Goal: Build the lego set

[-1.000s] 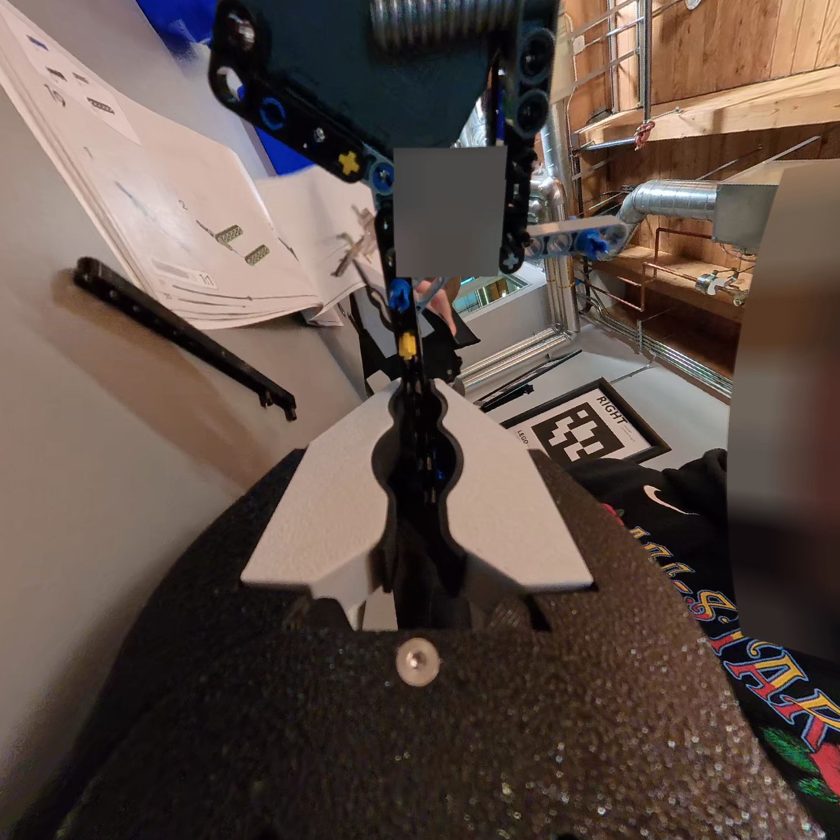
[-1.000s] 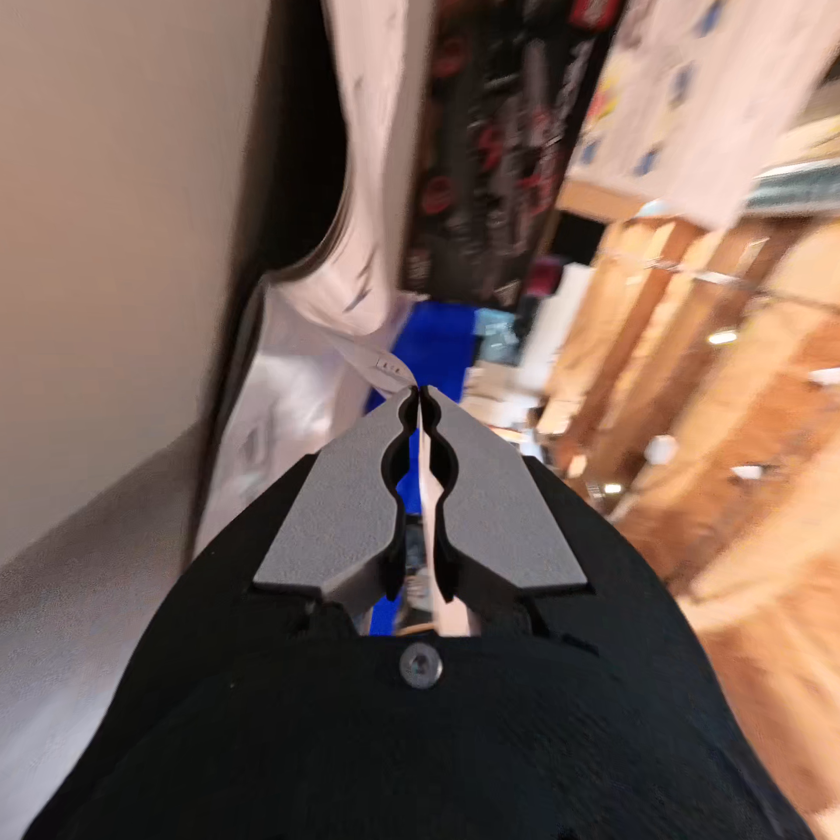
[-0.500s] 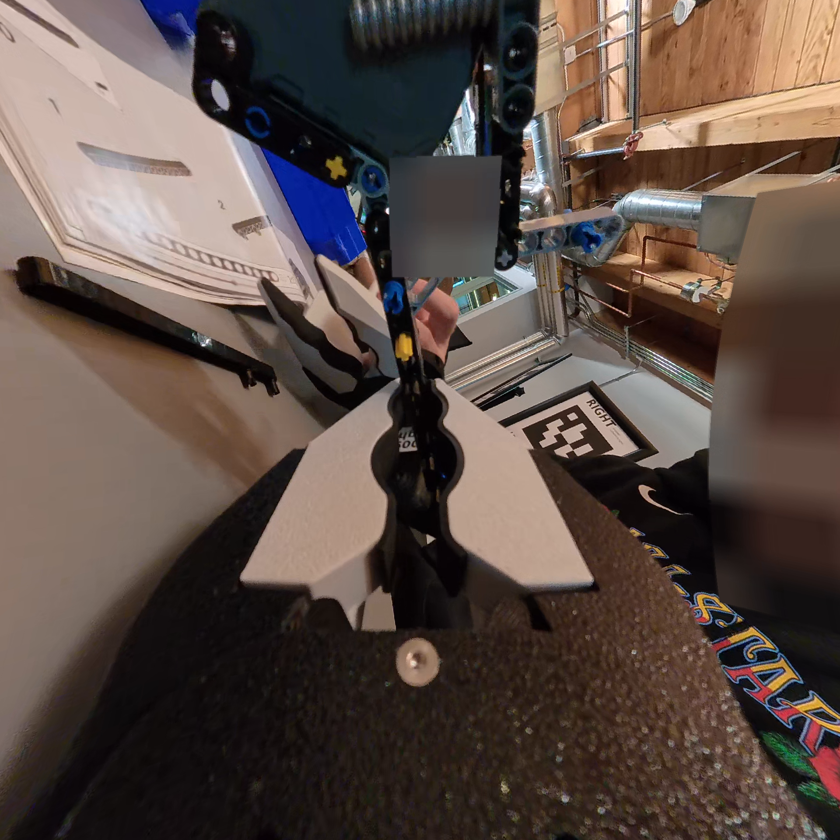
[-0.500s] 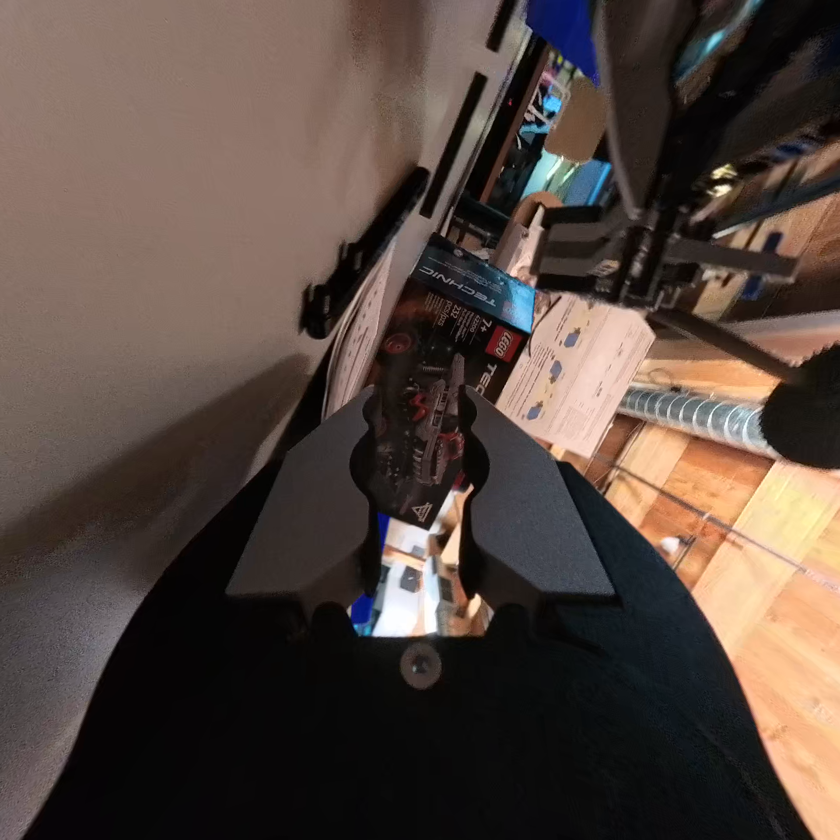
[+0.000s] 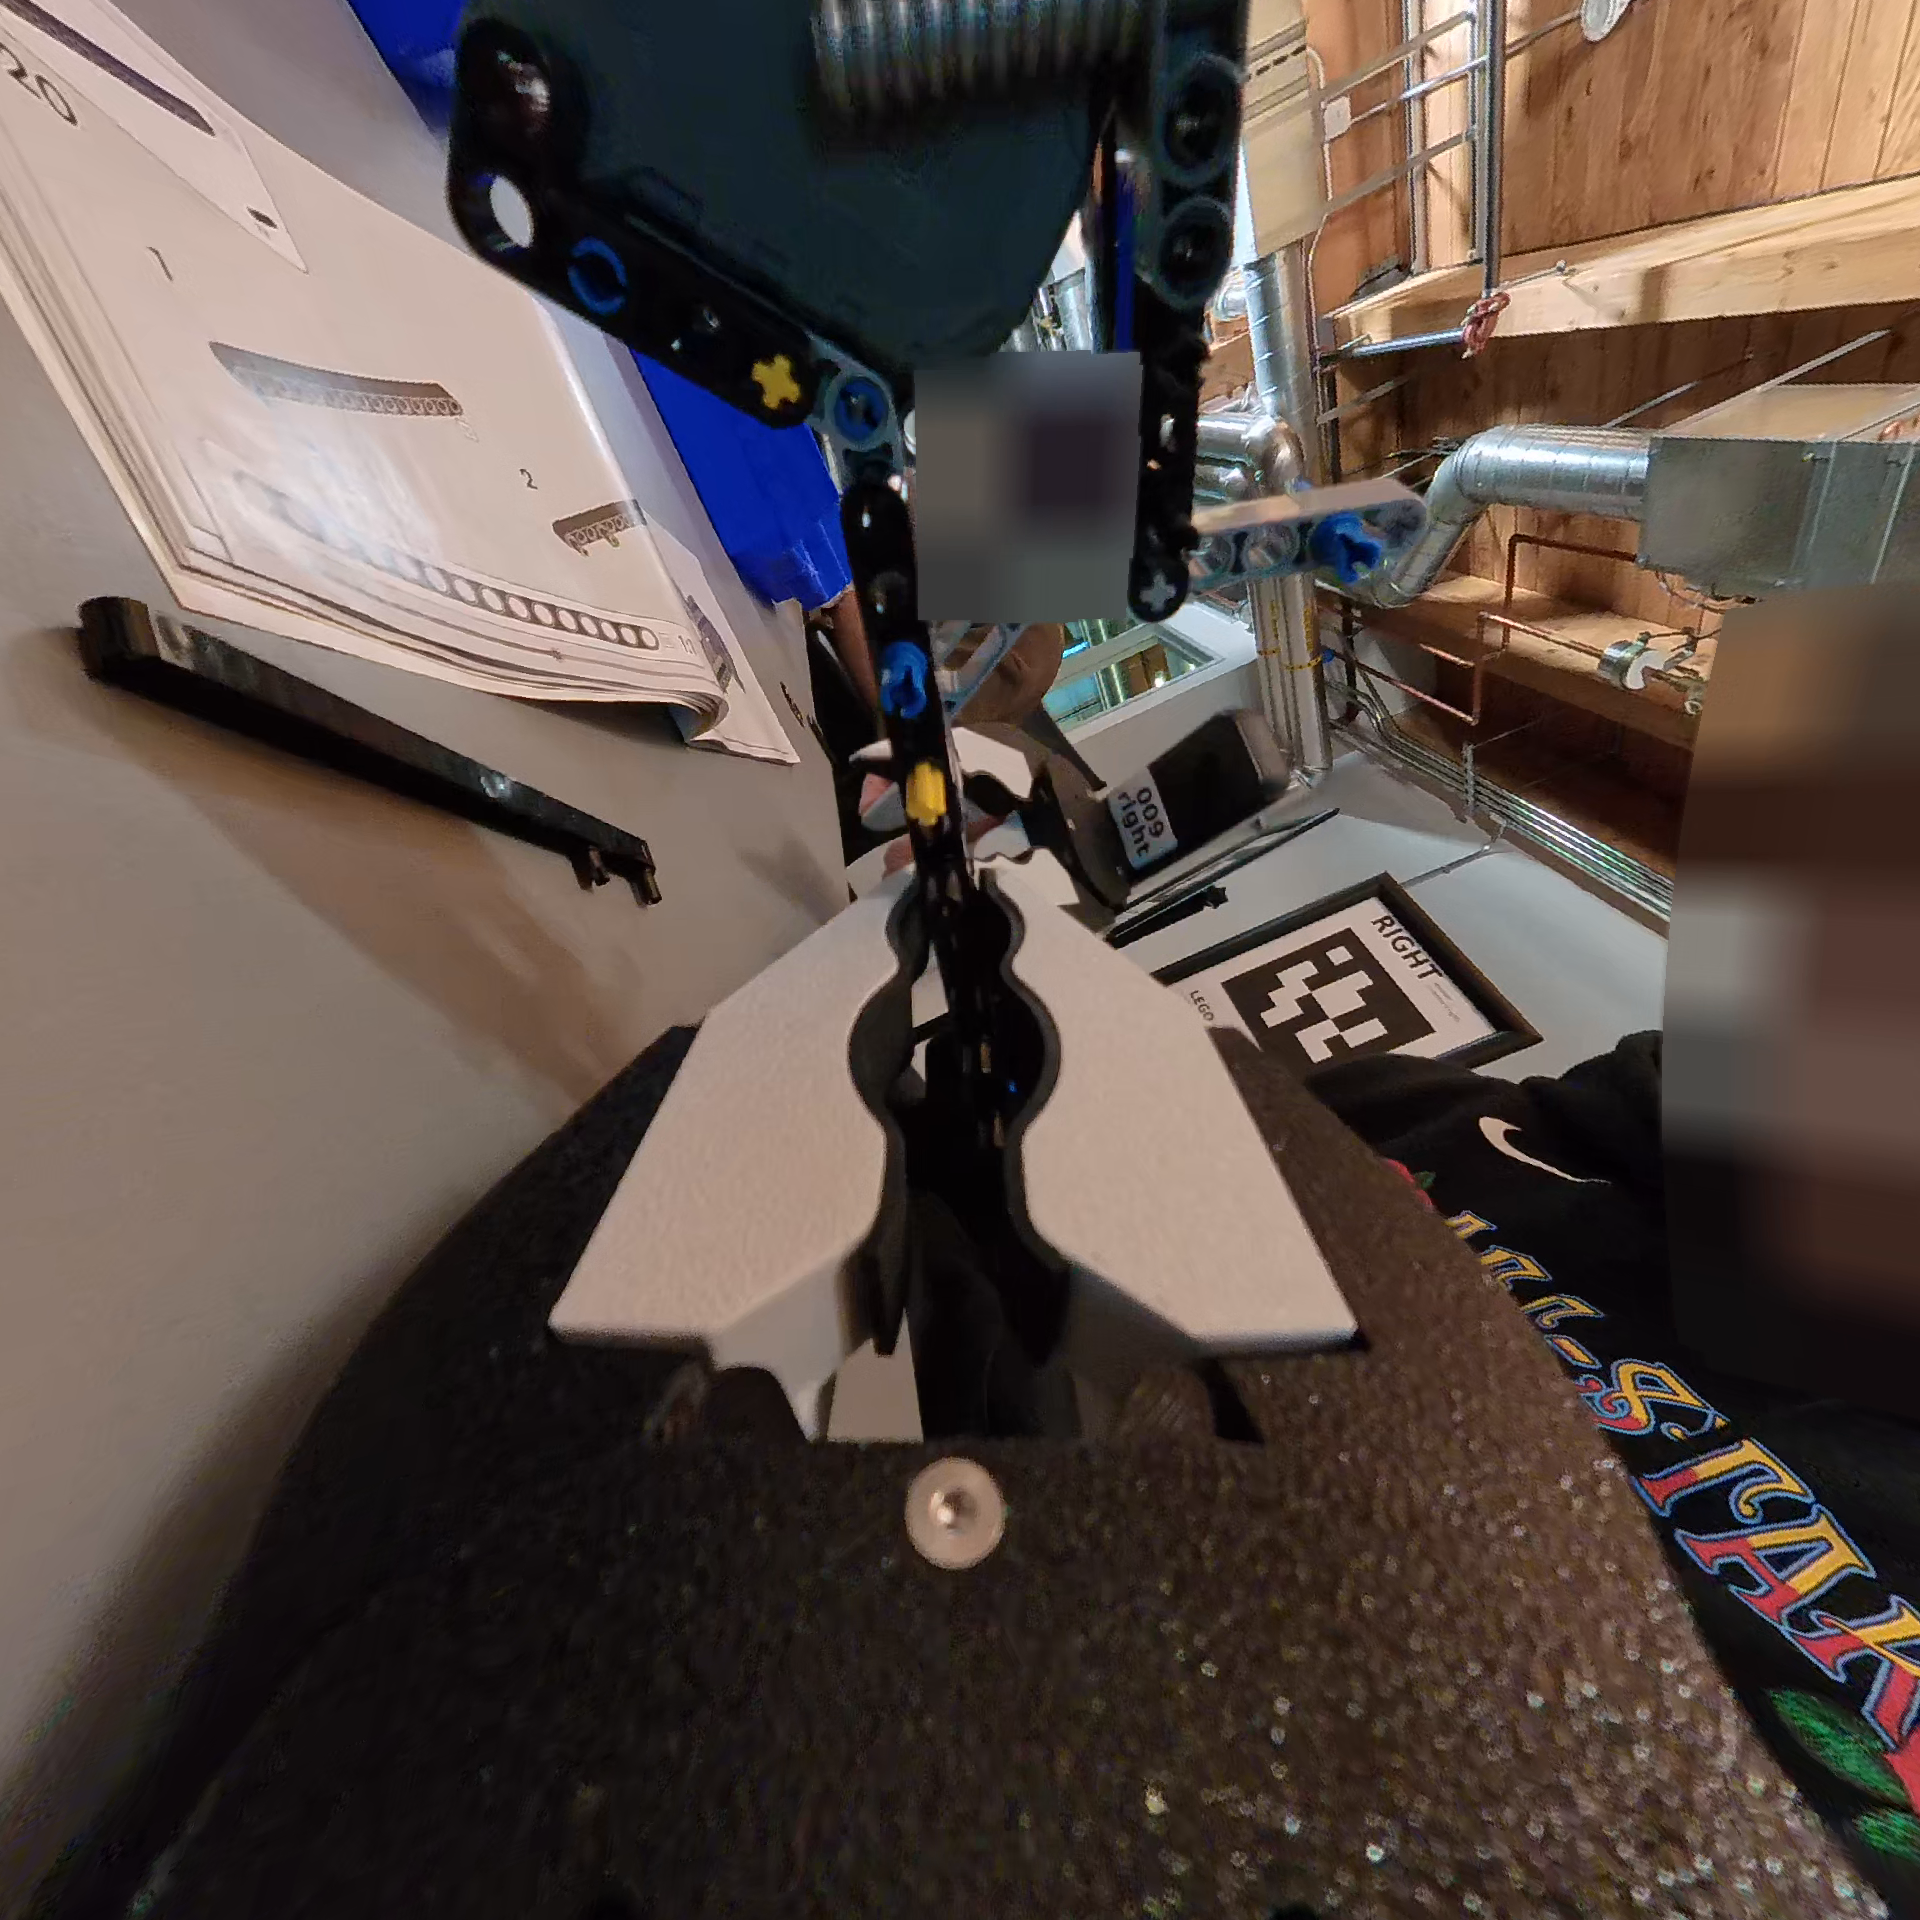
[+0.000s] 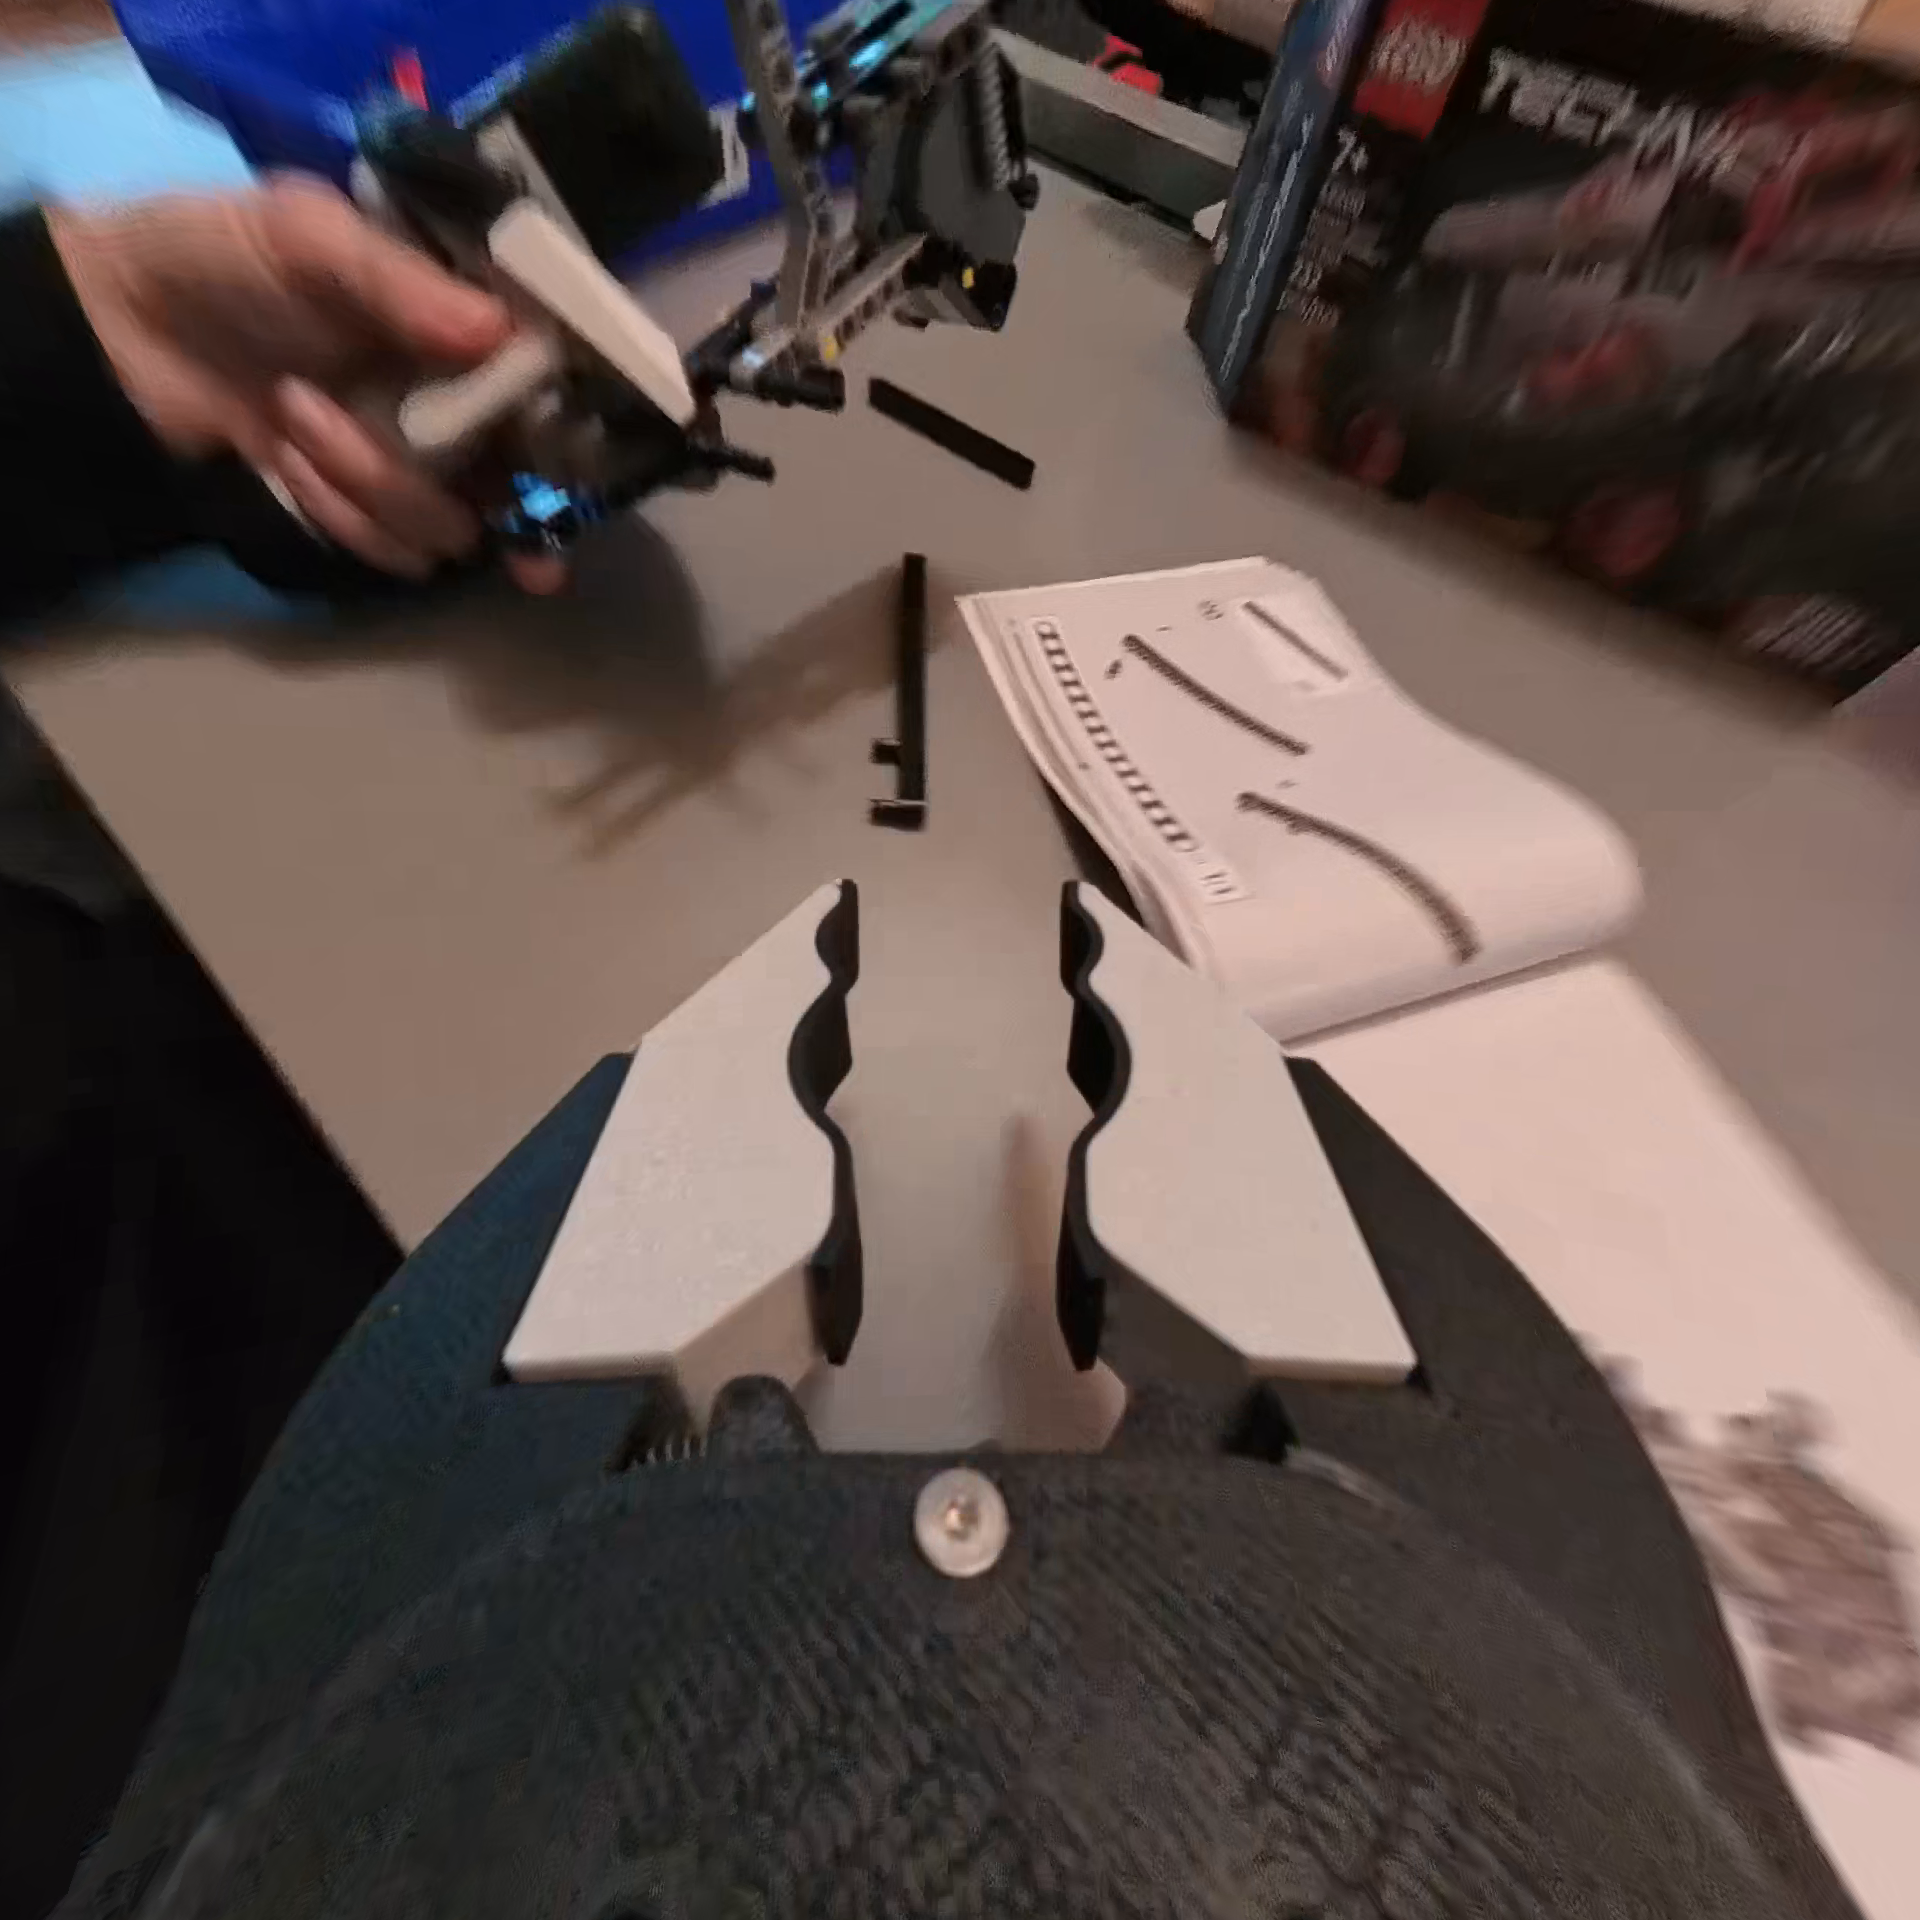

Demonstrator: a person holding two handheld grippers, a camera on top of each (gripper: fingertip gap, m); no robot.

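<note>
My left gripper (image 5: 951, 904) is shut on a black beam of the partly built lego model (image 5: 831, 187), which has black beams, blue pins, a yellow axle and a metal spring, and holds it above the grey table. In the right wrist view the model (image 6: 894, 197) hangs at the far end of the table, with a hand (image 6: 260, 343) around the left gripper. My right gripper (image 6: 956, 894) is open and empty, low over the table. A long black beam with pins (image 6: 911, 686) lies just ahead of its fingertips. It also shows in the left wrist view (image 5: 364, 738).
The open instruction booklet (image 6: 1299, 790) lies right of the long beam. A shorter black beam (image 6: 951, 433) lies farther back. The lego box (image 6: 1558, 260) stands at the back right and a blue bin (image 6: 312, 73) at the back left. A marker card (image 5: 1340, 997) lies near the person. The grippers' ends are close to 12 cm from one another.
My right gripper let go of a booklet page, opened wide and swung round to face the table and the long beam. My left gripper kept its hold on the model and barely moved.
</note>
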